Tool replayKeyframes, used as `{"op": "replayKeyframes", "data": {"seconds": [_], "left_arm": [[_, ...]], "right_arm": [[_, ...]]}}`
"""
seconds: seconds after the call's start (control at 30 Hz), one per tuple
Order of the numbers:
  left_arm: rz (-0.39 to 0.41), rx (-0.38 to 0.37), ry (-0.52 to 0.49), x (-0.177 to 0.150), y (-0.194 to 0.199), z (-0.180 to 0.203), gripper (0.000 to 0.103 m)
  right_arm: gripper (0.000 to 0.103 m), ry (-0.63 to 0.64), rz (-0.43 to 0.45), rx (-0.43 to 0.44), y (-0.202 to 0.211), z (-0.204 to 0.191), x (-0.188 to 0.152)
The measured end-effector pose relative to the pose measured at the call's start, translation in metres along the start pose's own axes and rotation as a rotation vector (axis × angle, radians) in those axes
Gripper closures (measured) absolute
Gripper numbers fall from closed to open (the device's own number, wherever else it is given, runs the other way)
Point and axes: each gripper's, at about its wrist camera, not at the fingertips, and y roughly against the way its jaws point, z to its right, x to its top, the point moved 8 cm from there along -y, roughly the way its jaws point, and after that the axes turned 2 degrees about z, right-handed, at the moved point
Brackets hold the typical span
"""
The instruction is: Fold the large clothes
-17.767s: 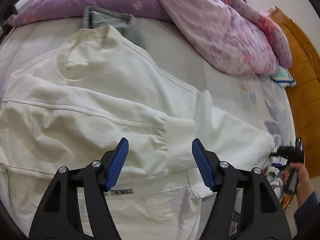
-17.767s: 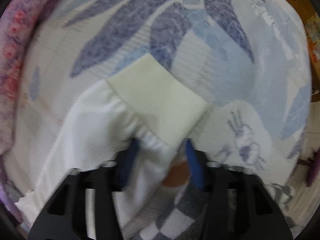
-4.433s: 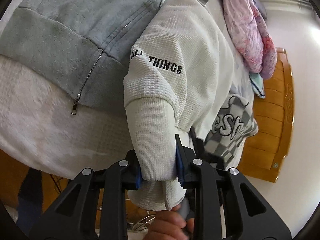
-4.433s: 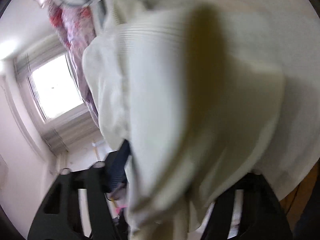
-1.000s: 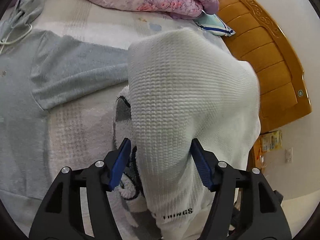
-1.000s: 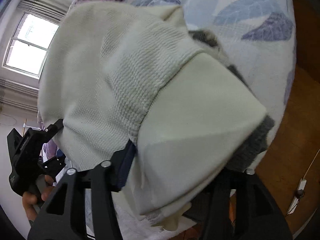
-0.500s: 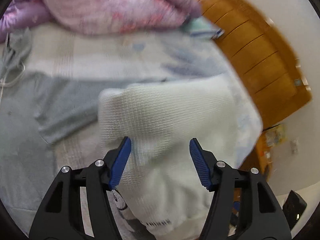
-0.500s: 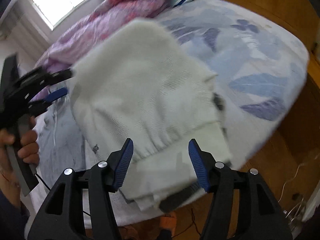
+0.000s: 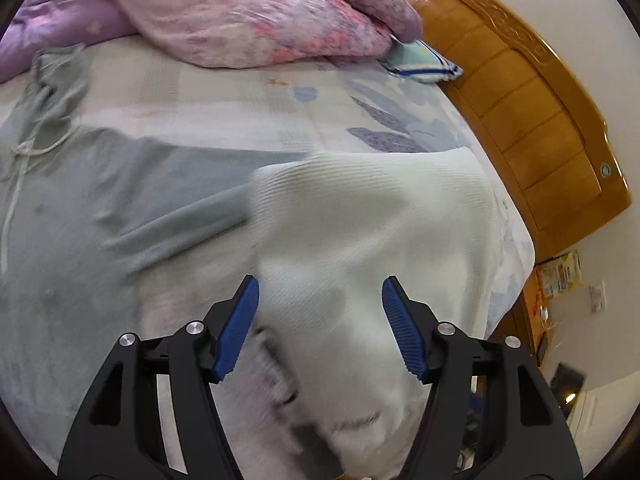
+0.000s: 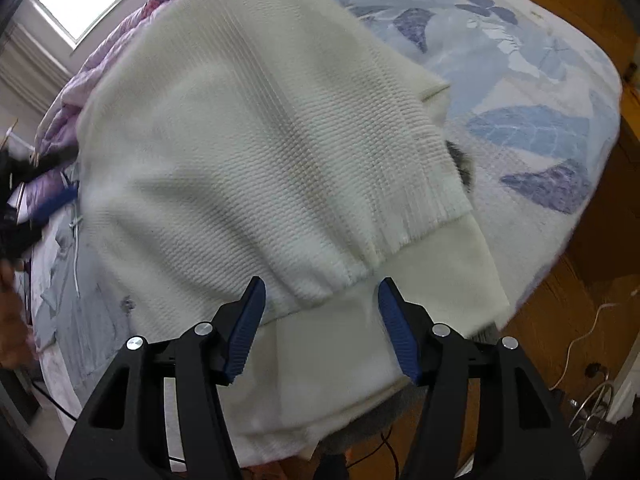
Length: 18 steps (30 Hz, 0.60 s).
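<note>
Half the grey hoodie (image 9: 120, 200) under white sweater (image 10: 256, 140)

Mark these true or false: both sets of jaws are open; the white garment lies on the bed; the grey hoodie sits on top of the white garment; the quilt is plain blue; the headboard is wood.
1. Both sets of jaws are open, on the left gripper and the right gripper: true.
2. The white garment lies on the bed: true.
3. The grey hoodie sits on top of the white garment: false, the white garment overlaps the hoodie.
4. The quilt is plain blue: false, pink and purple floral.
5. The headboard is wood: true.
</note>
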Motion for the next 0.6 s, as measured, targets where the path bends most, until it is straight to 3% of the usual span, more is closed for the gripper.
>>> {"op": "replayKeyframes", "data": {"seconds": [0.23,0.37,0.47,0.6], "left_arm": [[0.091,0.085,-0.046,-0.027,0.107,-0.039,0.036],[0.153,0.121,-0.067,-0.047,0.198,-0.069,0.034],[0.212,0.14,-0.08,-0.062,0.27,-0.09,0.033],[0.283,0.174,-0.104,-0.083,0.362,-0.114,0.029]], "right_arm": [[0.047,0.001,0.064,0.074,0.088,-0.052,-0.016],[0.047,0.041,0.106,0.113,0.148,-0.091,-0.034],[0.047,0.079,0.164,0.109,0.205,-0.127,-0.054],[0.039,0.129,0.259,0.05,0.284,-0.174,-0.093]]}}
